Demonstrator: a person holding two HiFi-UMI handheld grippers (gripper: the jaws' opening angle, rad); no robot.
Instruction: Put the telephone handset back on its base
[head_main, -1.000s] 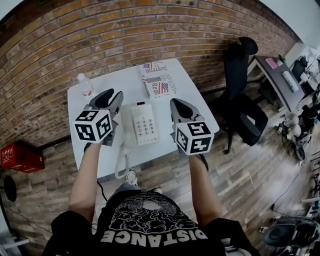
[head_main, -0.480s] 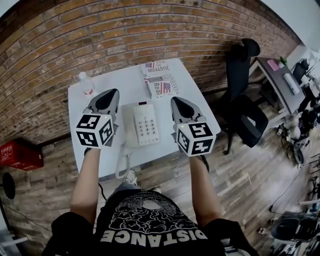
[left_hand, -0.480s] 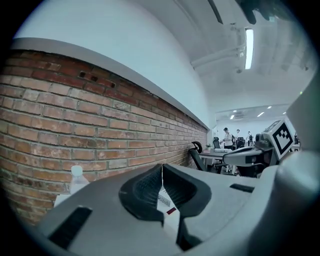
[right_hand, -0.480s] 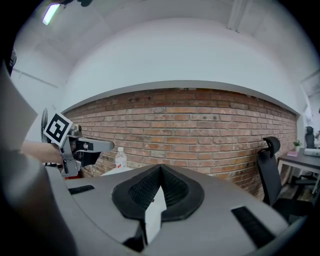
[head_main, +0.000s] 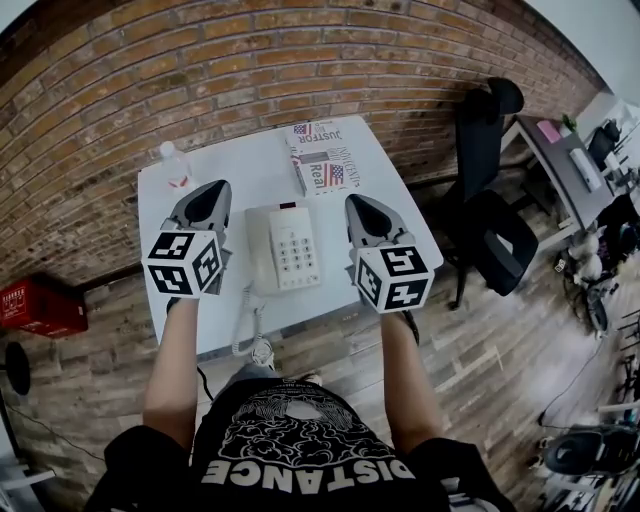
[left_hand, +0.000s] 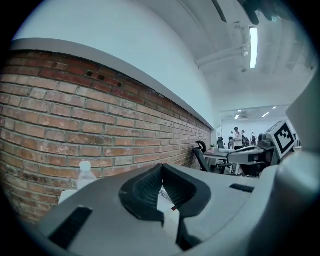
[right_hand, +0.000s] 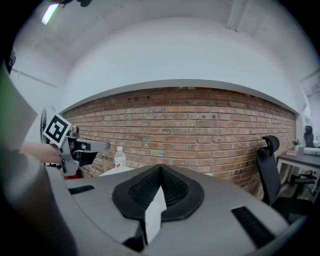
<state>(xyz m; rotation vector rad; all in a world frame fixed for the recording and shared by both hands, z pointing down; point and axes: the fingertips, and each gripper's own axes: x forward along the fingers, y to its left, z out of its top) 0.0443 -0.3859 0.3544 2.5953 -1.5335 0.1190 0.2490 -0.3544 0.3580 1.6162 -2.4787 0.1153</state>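
Drawn leftward off the handset (head_main: 256, 260) since a second ago, the left gripper (head_main: 203, 200) is being held with jaws pressed together, empty. The right gripper (head_main: 363, 212) is likewise being held closed on nothing. Between them, the handset is being borne by its base (head_main: 295, 250) on the table (head_main: 240, 165).

— What sort of place is this?
— An office: a telephone (head_main: 283, 248) on a white table (head_main: 232, 172), a black swivel chair (head_main: 487, 200) beside a desk (head_main: 552, 162), a brick wall (head_main: 200, 70), strip lights (left_hand: 253, 44) overhead, and people (left_hand: 237, 136) standing far down the room.
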